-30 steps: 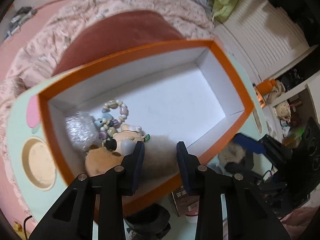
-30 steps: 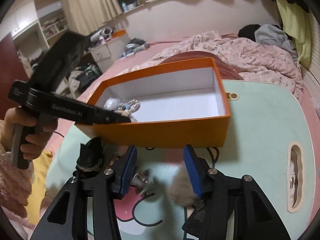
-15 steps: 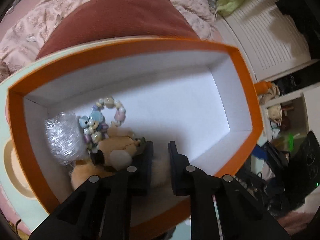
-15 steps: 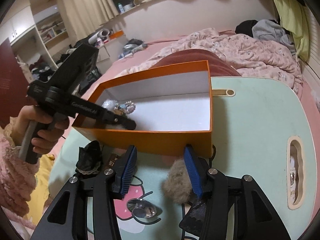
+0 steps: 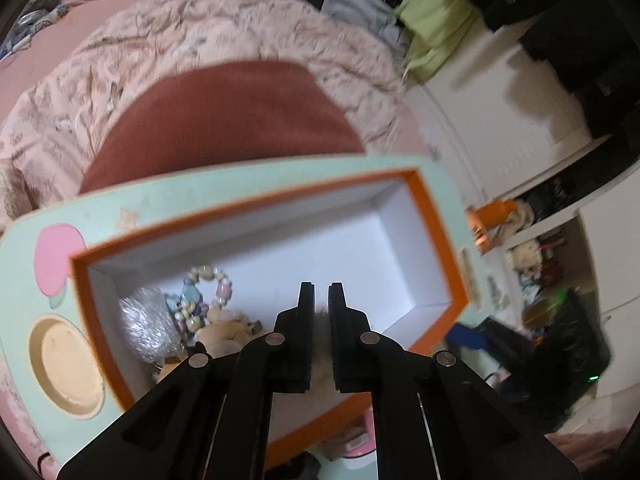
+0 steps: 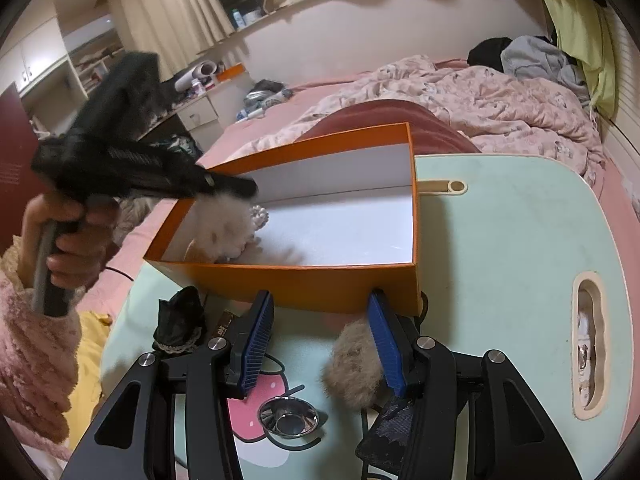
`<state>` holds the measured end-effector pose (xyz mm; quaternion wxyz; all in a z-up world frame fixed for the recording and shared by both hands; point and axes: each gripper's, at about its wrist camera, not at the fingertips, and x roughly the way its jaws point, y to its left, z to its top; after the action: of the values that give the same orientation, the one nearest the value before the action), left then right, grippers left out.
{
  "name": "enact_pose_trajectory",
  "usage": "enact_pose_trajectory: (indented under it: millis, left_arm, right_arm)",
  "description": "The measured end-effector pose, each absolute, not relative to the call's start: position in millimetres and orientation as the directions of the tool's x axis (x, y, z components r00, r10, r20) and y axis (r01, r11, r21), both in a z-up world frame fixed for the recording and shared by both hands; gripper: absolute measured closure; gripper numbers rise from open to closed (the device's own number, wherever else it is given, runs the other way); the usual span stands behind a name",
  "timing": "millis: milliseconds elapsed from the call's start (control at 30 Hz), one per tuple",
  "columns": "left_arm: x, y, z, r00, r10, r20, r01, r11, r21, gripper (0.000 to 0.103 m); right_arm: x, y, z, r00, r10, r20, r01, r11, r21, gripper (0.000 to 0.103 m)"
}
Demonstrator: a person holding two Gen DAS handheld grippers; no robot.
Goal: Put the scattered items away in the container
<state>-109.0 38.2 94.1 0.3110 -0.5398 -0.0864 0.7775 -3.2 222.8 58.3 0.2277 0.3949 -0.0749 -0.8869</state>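
Orange box point(image 6: 320, 280) on the mint worktop point(image 6: 500, 240), white inside, far half bare and open, near left corner crowded with a bead bracelet point(image 5: 208, 280), a crinkly silver ball point(image 5: 146, 328) and small plush toys point(image 5: 224, 332). Pale fluffy pompom point(image 6: 224, 224) raised over that crowded corner, above the rim, pinched in the left tongs point(image 5: 319, 340), pressed together with only a tuft of fur point(image 5: 320, 316) showing between the black pads. Left tongs gripped by a hand point(image 6: 68, 236) in a fuzzy pink sleeve point(image 6: 32, 360). Right tongs point(image 6: 320, 344) spread and empty, low before the box's near wall. Brown pompom point(image 6: 352, 364) against the inner face of the right blue pad point(image 6: 384, 344), small steel dish point(image 6: 288, 418) just below the gap, black bundle point(image 6: 180, 320) to the left. Worktop to the right of the box open. Bed with rumpled blanket point(image 6: 480, 100) beyond.
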Motion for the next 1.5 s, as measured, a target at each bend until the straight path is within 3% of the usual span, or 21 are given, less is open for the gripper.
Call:
enact_pose_trajectory:
  millis: [300, 500, 633, 767, 933, 967, 1067, 1233, 1400, 1500]
  left_arm:
    - [-84, -20, 138, -0.358, 0.657, -0.664, -0.370, -0.752, -0.545, 0.095]
    - [-52, -65, 128, -0.428, 0.638, -0.641, -0.300, -0.769, -0.565, 0.095]
    - [-29, -94, 100, -0.511, 0.542, -0.667, -0.175, -0.825, -0.537, 0.095]
    - [-18, -119, 62, -0.557, 0.510, -0.656, -0.038, -0.805, -0.593, 0.095]
    - [-18, -111, 31, -0.526, 0.521, -0.672, -0.017, -0.797, -0.604, 0.093]
    - [-19, -109, 26, -0.521, 0.526, -0.673, -0.015, -0.793, -0.609, 0.085]
    - [-20, -108, 19, -0.535, 0.504, -0.678, 0.005, -0.801, -0.599, 0.078]
    - [-15, -115, 20, -0.552, 0.519, -0.652, 0.019, -0.775, -0.632, 0.078]
    - [-18, -111, 44, -0.601, 0.414, -0.684, -0.004, -0.857, -0.515, 0.078]
    - [-25, -98, 63, -0.606, 0.426, -0.672, -0.064, -0.868, -0.492, 0.071]
  right_arm:
    - [-2, 224, 77, -0.569, -0.515, -0.641, 0.385, -0.856, 0.346, 0.055]
    - [-28, 200, 111, -0.491, -0.626, -0.605, 0.483, -0.774, 0.410, 0.054]
    - [-76, 164, 106, -0.376, -0.641, -0.669, 0.457, -0.756, 0.468, 0.054]
    - [-112, 119, 71, -0.265, -0.577, -0.773, 0.425, -0.789, 0.443, 0.056]
    - [-127, 94, 31, -0.155, -0.547, -0.823, 0.382, -0.801, 0.461, 0.059]
    - [-126, 93, 30, -0.164, -0.546, -0.822, 0.389, -0.801, 0.454, 0.061]
    - [-125, 94, 31, -0.182, -0.543, -0.820, 0.408, -0.800, 0.439, 0.064]
    - [-121, 122, 50, -0.258, -0.594, -0.762, 0.398, -0.784, 0.476, 0.065]
    - [-93, 166, 89, -0.379, -0.635, -0.673, 0.435, -0.765, 0.476, 0.065]
    - [-77, 190, 104, -0.454, -0.608, -0.651, 0.426, -0.790, 0.441, 0.065]
